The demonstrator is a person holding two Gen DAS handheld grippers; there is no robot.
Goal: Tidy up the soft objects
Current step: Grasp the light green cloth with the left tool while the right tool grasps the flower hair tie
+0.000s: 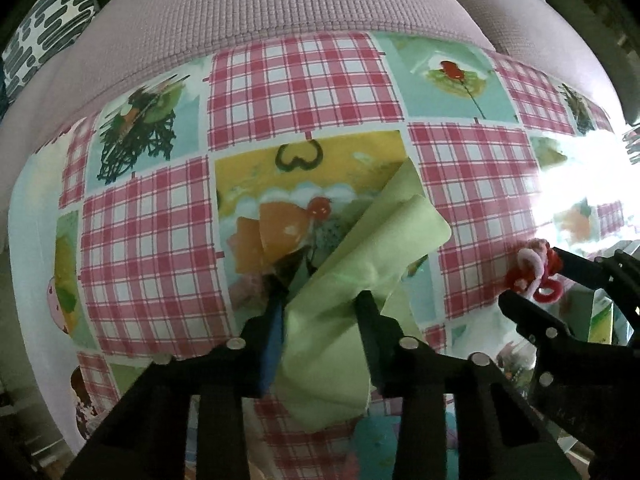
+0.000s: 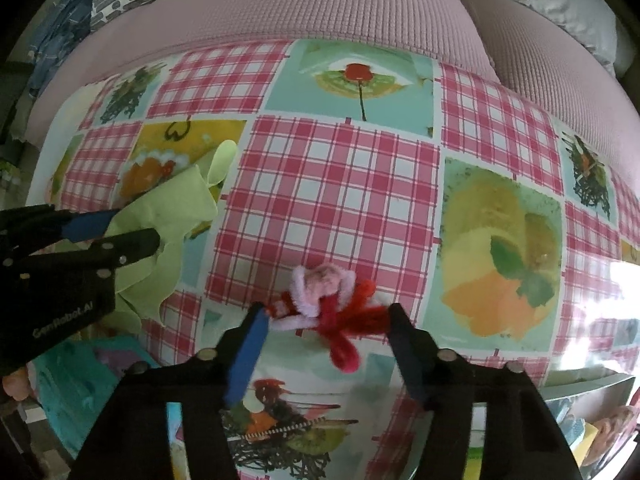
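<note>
A pale green cloth [image 1: 360, 248] lies crumpled on the checked patchwork tablecloth [image 1: 152, 248]. My left gripper [image 1: 320, 300] points down at it, and a bunched fold fills the gap between its two fingers, touching both. The same cloth [image 2: 180, 208] and left gripper [image 2: 116, 232] show at the left of the right wrist view. A red, pink and white pipe-cleaner figure [image 2: 328, 304] lies on the tablecloth [image 2: 328, 184]. My right gripper [image 2: 328, 312] straddles it, fingertips touching its two ends. This figure [image 1: 536, 268] and right gripper [image 1: 534, 276] show at the right of the left wrist view.
A pink waffle-textured sofa cushion [image 1: 280, 4] borders the table's far edge, with a black-and-white patterned pillow [image 1: 44, 28] at the far left. Teal soft items [image 2: 72, 380] sit below the near left edge. A pale box edge [image 2: 588, 388] shows at the near right.
</note>
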